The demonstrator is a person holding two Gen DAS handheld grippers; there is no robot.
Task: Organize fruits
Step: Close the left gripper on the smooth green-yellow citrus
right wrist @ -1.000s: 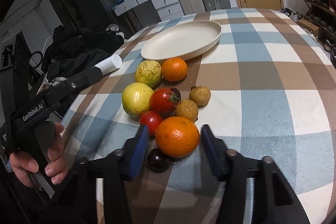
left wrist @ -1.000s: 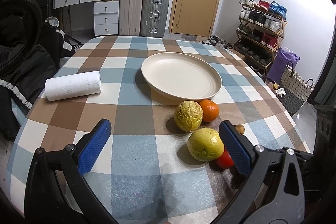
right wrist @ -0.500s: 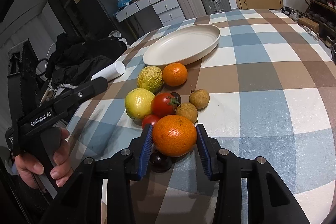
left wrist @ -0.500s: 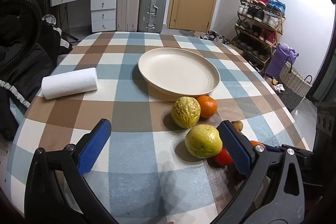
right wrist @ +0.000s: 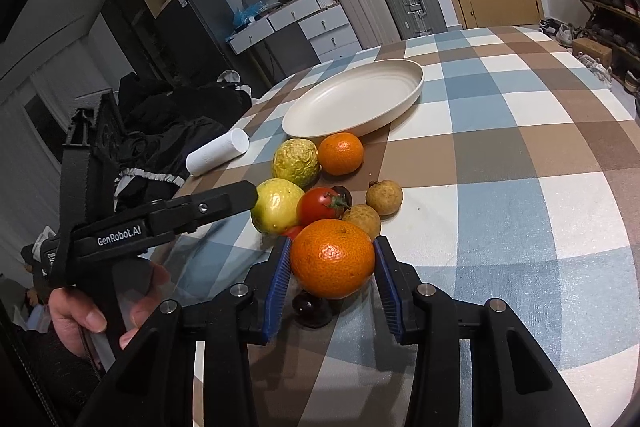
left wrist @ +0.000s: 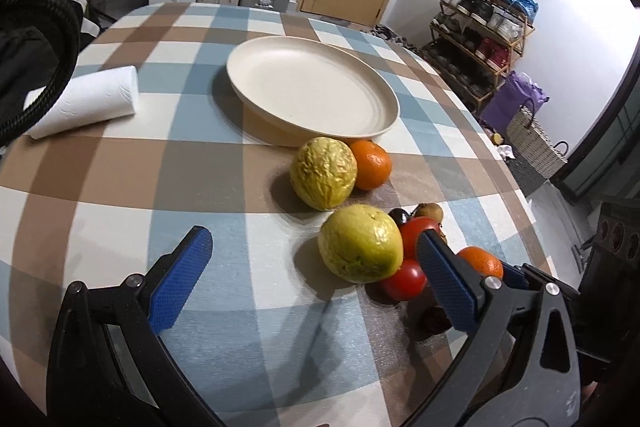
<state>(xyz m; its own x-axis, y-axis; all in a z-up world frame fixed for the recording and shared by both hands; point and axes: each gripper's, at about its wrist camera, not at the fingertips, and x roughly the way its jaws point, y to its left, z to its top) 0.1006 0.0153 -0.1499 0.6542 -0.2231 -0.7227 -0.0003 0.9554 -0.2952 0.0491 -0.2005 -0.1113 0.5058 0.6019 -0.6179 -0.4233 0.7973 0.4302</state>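
Oranges [right wrist: 333, 264]: two; one between right gripper [right wrist: 332, 281] pads.

You have a round table [left wrist: 120, 163] with a cloth of blue, brown and white squares. On it you can see a big cream plate [left wrist: 312, 95], a roll of paper towel [left wrist: 86, 103] lying on its side well off to the left of the plate, and a bunch of fruit just in front of the plate. In the bunch are a wrinkly yellow fruit [left wrist: 323, 173] touching a small orange [left wrist: 372, 165], a smooth yellow-green fruit [left wrist: 360, 249], two red tomatoes [right wrist: 320, 205], two little brown round fruits [right wrist: 384, 197] and a dark cherry-like fruit [right wrist: 310, 307].
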